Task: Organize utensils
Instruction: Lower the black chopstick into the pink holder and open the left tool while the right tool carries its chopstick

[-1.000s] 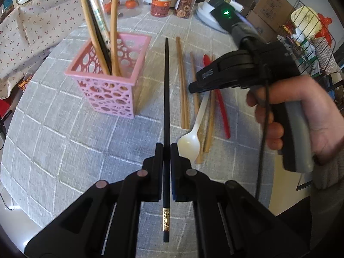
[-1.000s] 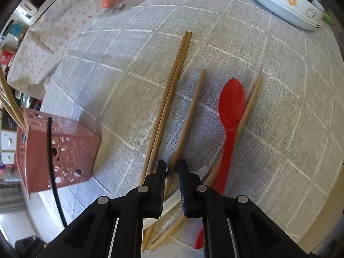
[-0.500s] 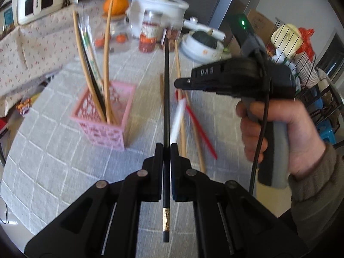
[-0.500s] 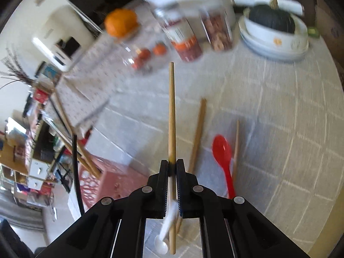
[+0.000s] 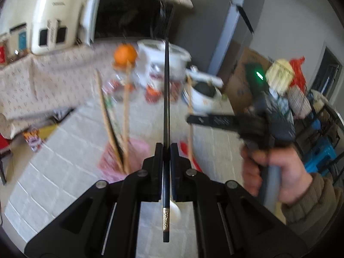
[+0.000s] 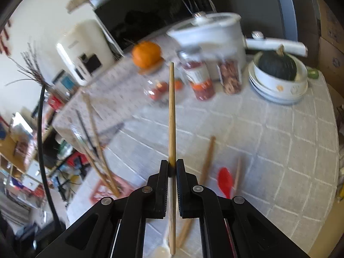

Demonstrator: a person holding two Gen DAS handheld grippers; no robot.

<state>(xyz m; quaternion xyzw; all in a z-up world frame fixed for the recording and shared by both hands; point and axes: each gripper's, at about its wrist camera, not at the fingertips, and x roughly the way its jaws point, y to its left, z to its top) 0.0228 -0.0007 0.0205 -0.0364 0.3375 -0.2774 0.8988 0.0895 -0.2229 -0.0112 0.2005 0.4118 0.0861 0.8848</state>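
The black chopstick (image 5: 165, 116) is pinched near its decorated butt end by the left gripper (image 5: 165, 150), its long tip pointing away over the table, and a wooden chopstick (image 6: 171, 116) is clamped the same way in the right gripper (image 6: 171, 165); both sets of jaws are clenched tight on their sticks, neither stick touching the tablecloth (image 6: 279, 142). Holding each by the thick end looks deliberate to me, since it leaves the slender length free to be dropped tip-first into the pink holder (image 5: 137, 150) (which already has several wooden sticks (image 5: 125, 116) standing in it, leaning toward the left). Both tools tilt moderately downward, and the view is smeared with motion blur. The right hand (image 5: 277, 172) shows from the left side, fist wrapped round the grey grip, an olive knitted cuff at the wrist. Left on the cloth below lie a red spoon (image 6: 225, 181), a white spoon (image 6: 161, 252) and more wooden chopsticks (image 6: 207, 159), so I'd judge the sorting only partway done.
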